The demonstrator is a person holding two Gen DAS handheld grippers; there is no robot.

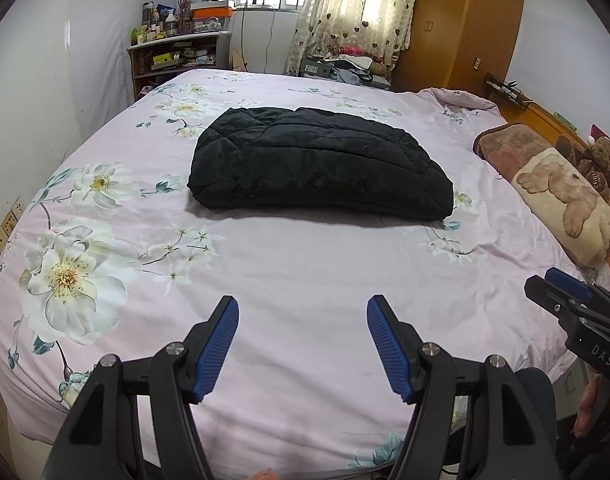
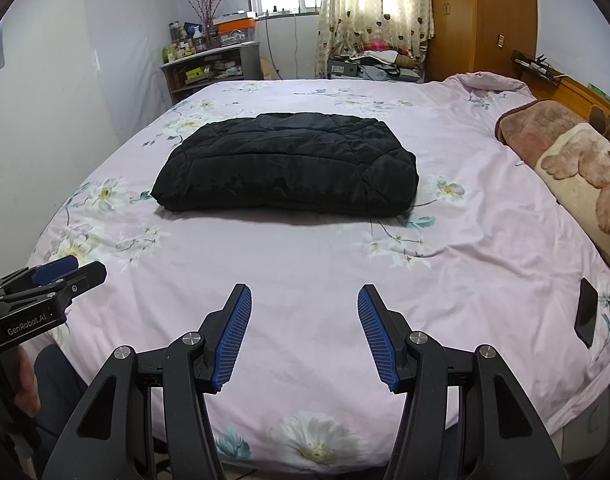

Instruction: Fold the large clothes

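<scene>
"GenRobot.AI" reads on the left hand-held gripper (image 2: 71, 270) and "DAS" on the right hand-held gripper (image 1: 553, 286) (rest cut off). Both gape wide, holding nothing. The folded black jacket (image 1: 321, 164) lies on the bed (image 1: 305, 272) well ahead of both.

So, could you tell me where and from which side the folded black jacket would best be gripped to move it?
Probably the black jacket by its near long edge, from the side where both grippers are. It lies as a thick folded bundle, that edge facing the open left gripper and open right gripper, with bare sheet between. One gripper toward each near corner should keep the layers together.
</scene>
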